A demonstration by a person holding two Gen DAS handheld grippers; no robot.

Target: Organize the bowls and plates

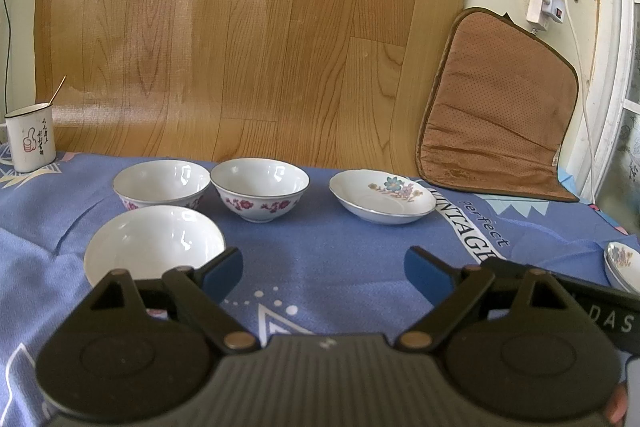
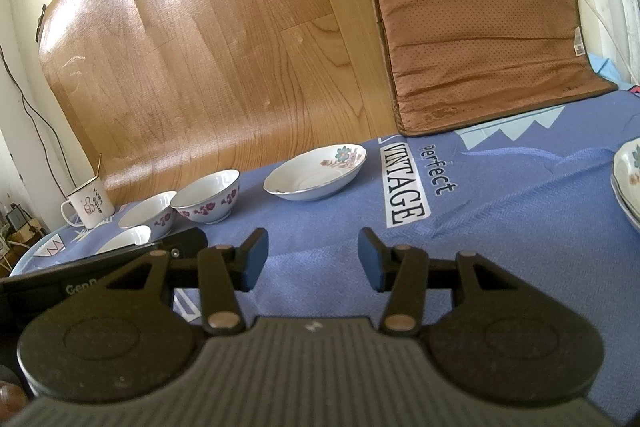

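Three white bowls stand on the blue cloth: a near one (image 1: 154, 245) at the left, and two with red flower bands behind it (image 1: 162, 185) (image 1: 260, 189). A flowered plate (image 1: 382, 197) lies to their right, also in the right wrist view as plate (image 2: 316, 173). More flowered plates sit at the far right edge (image 1: 622, 265) (image 2: 628, 179). My left gripper (image 1: 323, 267) is open above bare cloth, its left finger beside the near bowl. My right gripper (image 2: 313, 259) is open over bare cloth, nothing between its pads.
An enamel mug (image 1: 30, 137) with a stick in it stands at the back left. A brown cushion (image 1: 500, 107) leans on the wall at the back right, under a power strip (image 1: 546, 1) with cables. A wood-pattern sheet (image 1: 240, 27) covers the wall behind.
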